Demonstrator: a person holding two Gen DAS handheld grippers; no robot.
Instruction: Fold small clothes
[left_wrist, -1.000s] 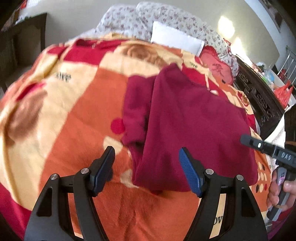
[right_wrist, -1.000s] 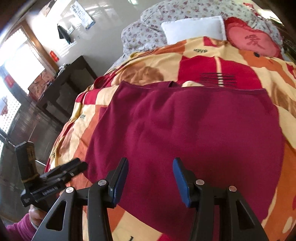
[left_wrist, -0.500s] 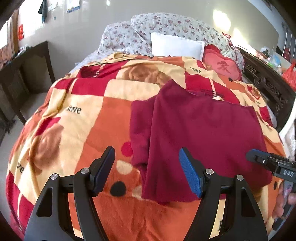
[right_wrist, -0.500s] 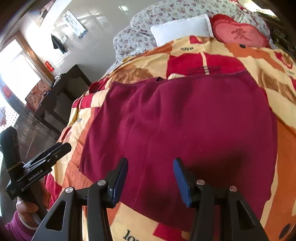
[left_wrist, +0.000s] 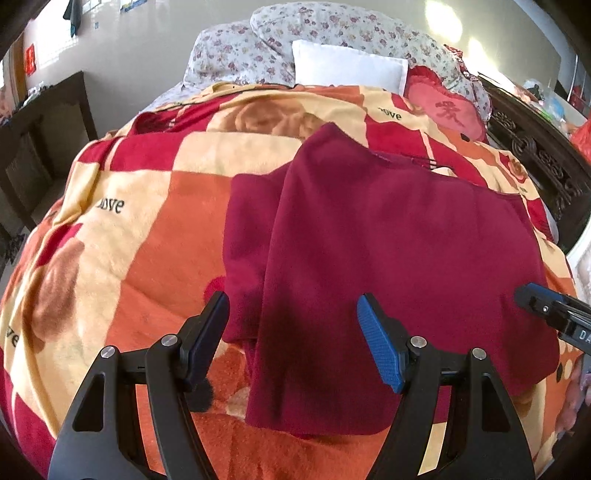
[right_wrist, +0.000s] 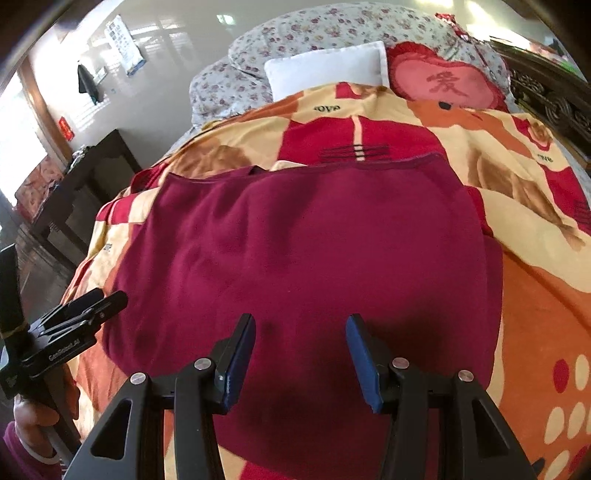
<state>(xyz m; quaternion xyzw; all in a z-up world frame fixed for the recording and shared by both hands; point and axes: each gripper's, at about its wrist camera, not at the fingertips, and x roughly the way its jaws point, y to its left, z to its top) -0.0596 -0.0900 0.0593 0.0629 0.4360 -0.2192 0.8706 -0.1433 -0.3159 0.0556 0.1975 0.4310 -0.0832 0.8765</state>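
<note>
Maroon garment (left_wrist: 388, 236) spread flat on bed blanket (left_wrist: 129, 229), directly ahead of and below both grippers. Partly folded: one layer lapped over another, with a narrower strip of the lower layer exposed ahead and to the left of left gripper (left_wrist: 291, 332). Near hem lying just below and between that gripper's fingertips, not touched. Left gripper jaws set wide apart, nothing between the pads, poised above the cloth and angled downward.

Right gripper (right_wrist: 300, 352) likewise tilted down over the garment's near portion; jaws apart at a moderate gap, empty, no contact with fabric visible. Shadow of the fingers falling on the cloth immediately beneath. Far edge of the garment (right_wrist: 314, 229), with stitched hem, running straight across well beyond the fingertips.

Seen from the right wrist view, left gripper (right_wrist: 92, 301) at far left, beside the garment's left edge, held by a hand (right_wrist: 31, 415) in a maroon sleeve (right_wrist: 22, 458). Seen from the left wrist view, tip of right gripper (left_wrist: 532, 301) entering at right, over the garment's right edge.

Beyond the garment: white pillow (left_wrist: 347, 66), red heart cushion (right_wrist: 443, 83), floral bedding (left_wrist: 240, 51). Dark wooden furniture (right_wrist: 85, 177) to the left of the bed.
</note>
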